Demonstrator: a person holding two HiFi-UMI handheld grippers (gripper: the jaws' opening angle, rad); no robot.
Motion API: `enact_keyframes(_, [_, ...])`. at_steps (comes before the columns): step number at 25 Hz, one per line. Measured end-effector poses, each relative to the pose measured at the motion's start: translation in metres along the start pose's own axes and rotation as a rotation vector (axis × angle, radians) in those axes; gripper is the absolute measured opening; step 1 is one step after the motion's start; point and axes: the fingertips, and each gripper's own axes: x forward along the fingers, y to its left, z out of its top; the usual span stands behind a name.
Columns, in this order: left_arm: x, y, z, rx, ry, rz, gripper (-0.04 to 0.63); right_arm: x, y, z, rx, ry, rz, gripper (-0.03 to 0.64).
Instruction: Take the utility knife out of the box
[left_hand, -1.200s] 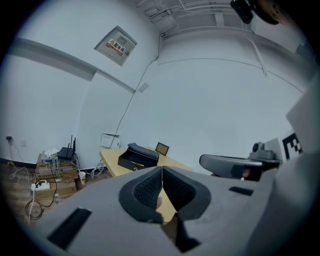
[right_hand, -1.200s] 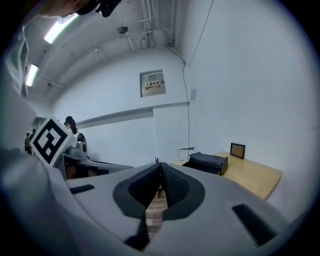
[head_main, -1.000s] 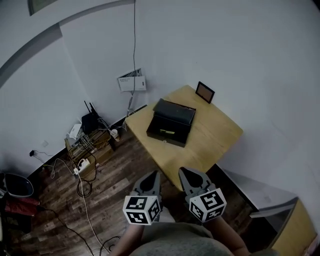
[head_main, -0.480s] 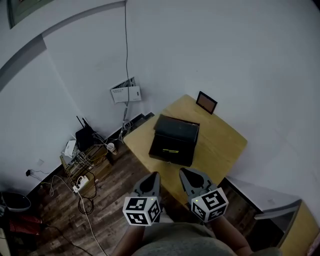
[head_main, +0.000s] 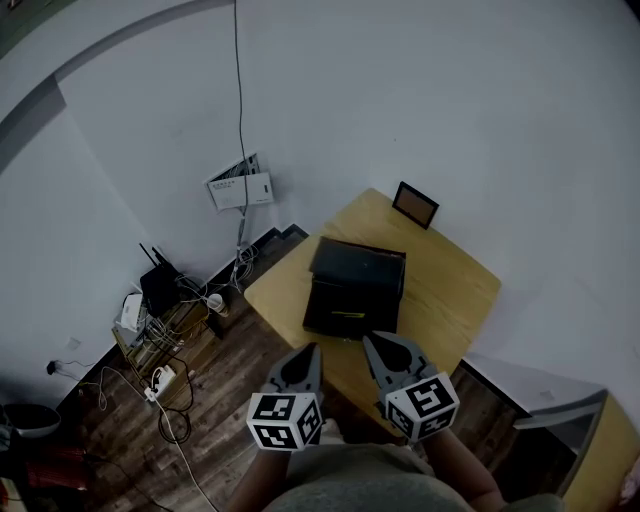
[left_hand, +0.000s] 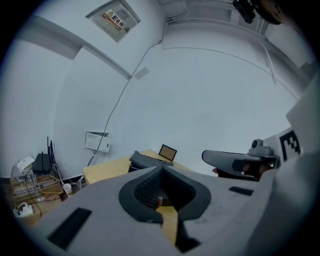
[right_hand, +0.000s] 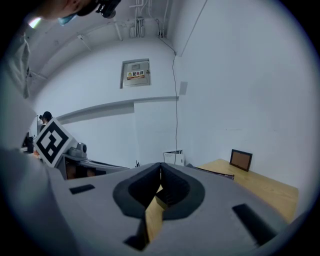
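A black box (head_main: 355, 288) stands open on the wooden table (head_main: 450, 285), its lid tilted back. Inside lies a thin yellow object (head_main: 347, 316), likely the utility knife. My left gripper (head_main: 309, 351) and right gripper (head_main: 371, 343) hover side by side short of the table's near edge, both shut and holding nothing. In the left gripper view the box (left_hand: 144, 160) shows just beyond the left gripper (left_hand: 162, 168), with the right gripper (left_hand: 235, 161) alongside. The right gripper view shows the right gripper (right_hand: 160, 165) shut, with the box's edge (right_hand: 216, 173) behind it.
A small dark picture frame (head_main: 415, 205) stands at the table's far corner by the white wall. On the wood floor to the left are a router (head_main: 158, 288), a rack, and tangled cables (head_main: 165, 390). A white wall box (head_main: 239, 186) hangs above them.
The view has shifted toward the table: the box and table now sit lower and nearer to both grippers. Both grippers stay shut and side by side.
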Motion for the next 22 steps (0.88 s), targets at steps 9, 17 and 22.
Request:
enact_keyframes(9, [0.025, 0.030, -0.006, -0.051, 0.041, -0.034, 0.003, 0.031, -0.019, -0.010, -0.073, 0.090, -0.048, 0.000])
enact_keyframes(17, [0.038, 0.046, -0.016, -0.094, 0.087, -0.018, 0.004, 0.064, -0.037, -0.037, -0.155, 0.200, -0.022, 0.000])
enact_keyframes(22, [0.039, 0.056, -0.025, -0.112, 0.105, 0.002, 0.003, 0.091, -0.051, -0.065, -0.217, 0.303, 0.010, 0.000])
